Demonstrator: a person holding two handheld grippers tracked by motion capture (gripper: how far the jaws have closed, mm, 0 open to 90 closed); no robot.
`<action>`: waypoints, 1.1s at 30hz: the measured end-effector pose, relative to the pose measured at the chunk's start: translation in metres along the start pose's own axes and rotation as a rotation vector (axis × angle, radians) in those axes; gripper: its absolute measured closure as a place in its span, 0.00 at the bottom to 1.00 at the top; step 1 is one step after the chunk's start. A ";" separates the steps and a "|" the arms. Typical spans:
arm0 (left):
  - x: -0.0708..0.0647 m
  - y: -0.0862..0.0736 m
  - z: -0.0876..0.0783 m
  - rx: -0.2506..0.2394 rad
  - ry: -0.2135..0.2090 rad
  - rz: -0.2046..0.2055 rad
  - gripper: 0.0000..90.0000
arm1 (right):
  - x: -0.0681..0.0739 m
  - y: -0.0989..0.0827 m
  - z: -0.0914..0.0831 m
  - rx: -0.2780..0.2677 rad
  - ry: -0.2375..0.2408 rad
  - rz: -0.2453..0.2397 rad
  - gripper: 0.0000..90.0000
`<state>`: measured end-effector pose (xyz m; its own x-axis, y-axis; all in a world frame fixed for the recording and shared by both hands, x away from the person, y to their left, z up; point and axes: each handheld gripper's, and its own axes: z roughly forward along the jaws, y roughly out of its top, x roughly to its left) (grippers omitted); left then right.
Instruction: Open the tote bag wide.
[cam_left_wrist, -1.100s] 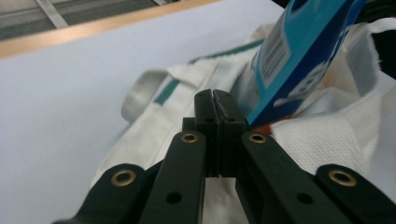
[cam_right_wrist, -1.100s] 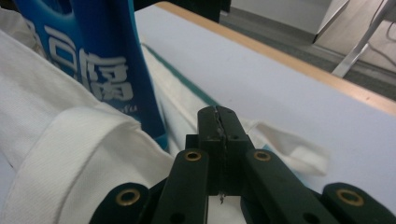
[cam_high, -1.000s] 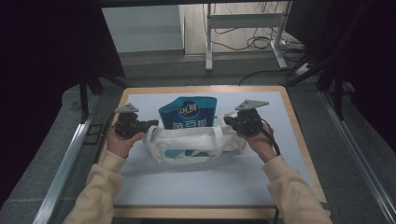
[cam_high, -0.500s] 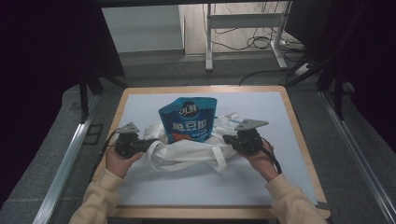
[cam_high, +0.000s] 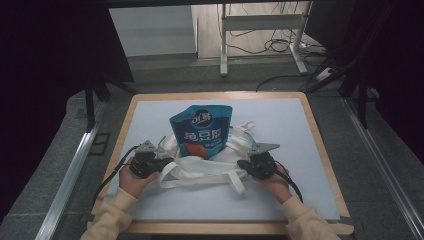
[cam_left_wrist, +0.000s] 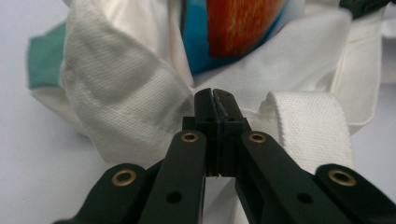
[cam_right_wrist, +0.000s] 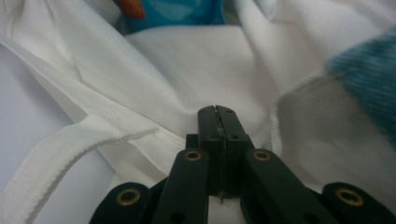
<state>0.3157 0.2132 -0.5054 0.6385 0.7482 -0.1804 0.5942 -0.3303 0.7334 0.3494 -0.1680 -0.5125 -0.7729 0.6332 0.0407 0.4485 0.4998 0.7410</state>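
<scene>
We see the white cloth bag (cam_high: 207, 167) lying crumpled near the table's (cam_high: 300, 200) front edge, around a standing blue pouch (cam_high: 201, 131). The left gripper (cam_high: 161, 165) and right gripper (cam_high: 243, 164) each pinch the bag's fabric at opposite ends, jaws clamped tight.

The white cloth bag (cam_high: 202, 167) is lying crumpled across the middle of the tabletop (cam_high: 310, 130), blocking any level pass between the left tool (cam_high: 162, 164) and the right tool (cam_high: 243, 163). The blue pouch (cam_high: 201, 131) is standing upright in the cloth, barring the way from near to far at centre. A loose strap (cam_high: 239, 185) is trailing toward the near edge. Open surface is lying to the far left, the far right and along the near edge, where a tool could be passing freely. Raised wooden edging (cam_high: 320, 140) is bounding the tabletop.
</scene>
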 end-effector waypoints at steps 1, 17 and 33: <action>-0.001 -0.001 0.002 0.007 0.003 0.005 1.00 | 0.000 -0.002 0.001 0.006 -0.001 0.002 0.99; -0.002 -0.001 0.004 -0.021 0.001 -0.011 1.00 | 0.003 0.002 -0.001 -0.035 -0.003 0.014 0.99; -0.004 0.020 -0.001 -0.052 0.023 0.015 1.00 | 0.022 0.028 0.005 -0.073 0.031 -0.018 0.99</action>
<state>0.3248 0.2043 -0.4899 0.6354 0.7566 -0.1546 0.5582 -0.3117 0.7690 0.3475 -0.1368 -0.4940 -0.7947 0.6052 0.0471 0.4014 0.4657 0.7886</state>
